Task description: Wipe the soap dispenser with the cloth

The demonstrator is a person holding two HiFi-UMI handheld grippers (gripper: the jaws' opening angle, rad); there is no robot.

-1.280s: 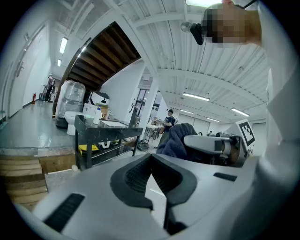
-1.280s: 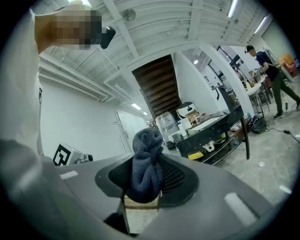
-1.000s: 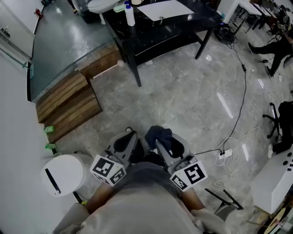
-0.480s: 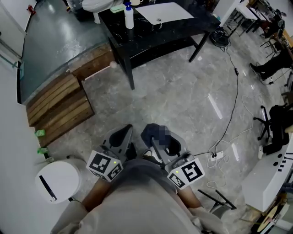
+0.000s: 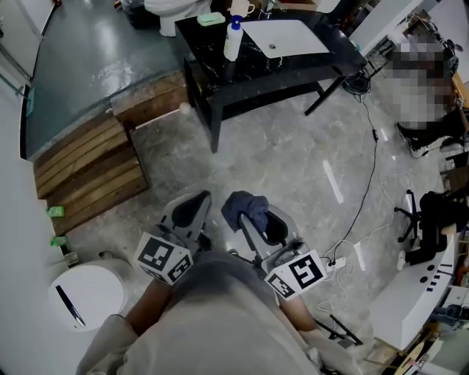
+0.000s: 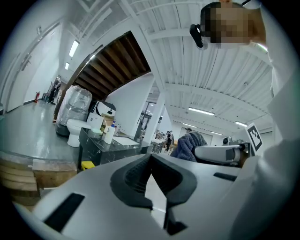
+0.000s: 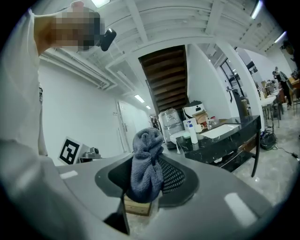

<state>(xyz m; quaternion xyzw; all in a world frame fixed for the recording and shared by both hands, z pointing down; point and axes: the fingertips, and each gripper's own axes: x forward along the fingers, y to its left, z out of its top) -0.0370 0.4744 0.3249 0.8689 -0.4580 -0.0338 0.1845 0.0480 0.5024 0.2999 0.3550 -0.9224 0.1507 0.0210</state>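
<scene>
Two claws are in view, with one cloth and one soap dispenser. The left claw point(image 5: 192, 210) and the right claw point(image 5: 253, 223) sit side by side close to the person's body. Both point forward and roughly level over the grey floor point(image 5: 293, 161), each with its marker cube towards the person.

In the left gripper view the left claw point(image 6: 151, 158) has its jaws pressed together with nothing between them. The right claw is clamped on the dark blue-grey cloth point(image 7: 146, 161), which bunches up in a lump above the jaws. From the head view the cloth point(image 5: 245, 207) covers the tips of that claw.

The soap dispenser point(image 5: 233, 42), a white bottle with a blue pump top, stands upright on the black surface point(image 5: 293, 67), well apart from both claws. It stands just beside the left edge of the one white basin point(image 5: 286, 38) set into that surface; the basin shows only its drain. One mug point(image 5: 240, 9) stands behind the dispenser, and a small green item point(image 5: 211, 19), possibly a dish, lies to its left.

One wooden platform point(image 5: 88, 168) lies to the left of the surface. One round white bin point(image 5: 80, 296) stands by the person's left side, its lid closed.
</scene>
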